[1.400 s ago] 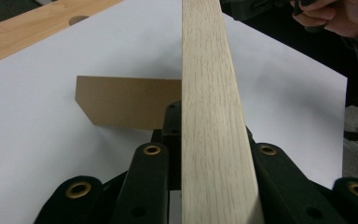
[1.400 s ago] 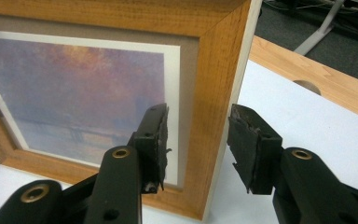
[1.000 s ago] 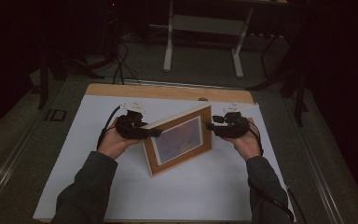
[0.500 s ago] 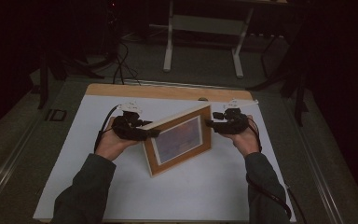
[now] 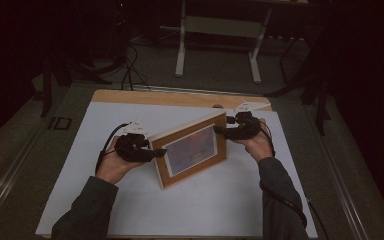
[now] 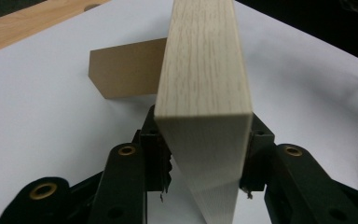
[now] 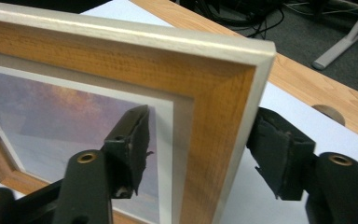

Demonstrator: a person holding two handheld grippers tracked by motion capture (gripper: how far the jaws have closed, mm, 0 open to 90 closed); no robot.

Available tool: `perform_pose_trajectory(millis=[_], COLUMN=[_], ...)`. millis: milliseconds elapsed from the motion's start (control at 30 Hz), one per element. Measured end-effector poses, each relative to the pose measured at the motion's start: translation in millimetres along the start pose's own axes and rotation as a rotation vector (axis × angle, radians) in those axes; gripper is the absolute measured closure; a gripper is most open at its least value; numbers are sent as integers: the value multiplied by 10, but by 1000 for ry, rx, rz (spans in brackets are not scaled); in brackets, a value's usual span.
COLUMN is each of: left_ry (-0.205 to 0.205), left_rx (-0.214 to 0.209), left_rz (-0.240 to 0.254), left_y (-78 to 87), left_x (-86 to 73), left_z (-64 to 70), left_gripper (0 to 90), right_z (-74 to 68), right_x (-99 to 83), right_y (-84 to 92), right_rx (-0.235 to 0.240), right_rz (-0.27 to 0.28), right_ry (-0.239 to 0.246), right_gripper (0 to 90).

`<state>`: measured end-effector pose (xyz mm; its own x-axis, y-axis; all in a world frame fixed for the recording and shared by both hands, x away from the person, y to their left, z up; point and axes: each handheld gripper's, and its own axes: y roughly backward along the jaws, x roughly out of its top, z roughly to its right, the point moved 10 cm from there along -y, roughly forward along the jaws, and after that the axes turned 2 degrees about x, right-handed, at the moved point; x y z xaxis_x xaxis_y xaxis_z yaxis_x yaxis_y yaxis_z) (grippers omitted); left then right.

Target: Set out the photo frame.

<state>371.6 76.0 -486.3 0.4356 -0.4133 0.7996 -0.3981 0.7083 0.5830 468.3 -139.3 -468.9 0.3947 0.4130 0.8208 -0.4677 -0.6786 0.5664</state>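
Across the middle of the white sheet [image 5: 130,210] that covers the worktop [image 5: 180,97], the high view shows a wooden picture frame [image 5: 192,149] standing on its lower edge, leaning a little, its glazed picture facing the person. The left gripper [image 5: 156,151] meets the frame's left end and the right gripper [image 5: 219,129] its upper right corner, each carried by a hand at the end of a dark sleeve; from this height the view is too dim and small to tell whether either one presses on the wood. Seen along the left gripper [image 6: 204,156] in its own view, the pale end of the picture frame [image 6: 203,84] rises between the two black jaws; they have just been closing, and their pads seem to touch the wood on both sides, though the contact on the left pad is partly hidden. Behind the frame a brown cardboard stand [image 6: 123,67] rests its foot on the white sheet [image 6: 42,107]. From the right gripper [image 7: 200,154] view, the corner of the picture frame [image 7: 214,107] sits between the jaws, which have just been opening: the left pad stands clear in front of the glass and the right pad hangs apart behind the back edge, so nothing is clamped here.
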Motion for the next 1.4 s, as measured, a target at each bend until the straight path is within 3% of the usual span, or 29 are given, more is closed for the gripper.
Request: perform_pose_trajectory(millis=[67, 367, 600, 733, 933, 1400], left_ry=[-21, -56, -83, -60, -14, 20], left_rx=[-4, -54, -51, -48, -7, 27], left_rz=[-17, -70, -117, -109, -101, -80], left_y=[8, 4, 6, 7, -5, -33], left_x=[-5, 2, 10, 17, 35, 64], left_z=[10, -8, -44, -86, -158, -202], left_gripper=[684, 687, 684, 689, 701, 696], right_z=[-10, 30, 11, -4, 17, 29], right_x=[16, 1, 3, -1, -32, -68], right_y=[-17, -41, -65, -57, -3, 57], right_rx=[8, 40, 83, 98, 113, 111], right_rz=[2, -4, 17, 18, 35, 29], right_ry=[5, -5, -29, -43, -75, -87], right_gripper=[352, 344, 343, 402, 485, 534])
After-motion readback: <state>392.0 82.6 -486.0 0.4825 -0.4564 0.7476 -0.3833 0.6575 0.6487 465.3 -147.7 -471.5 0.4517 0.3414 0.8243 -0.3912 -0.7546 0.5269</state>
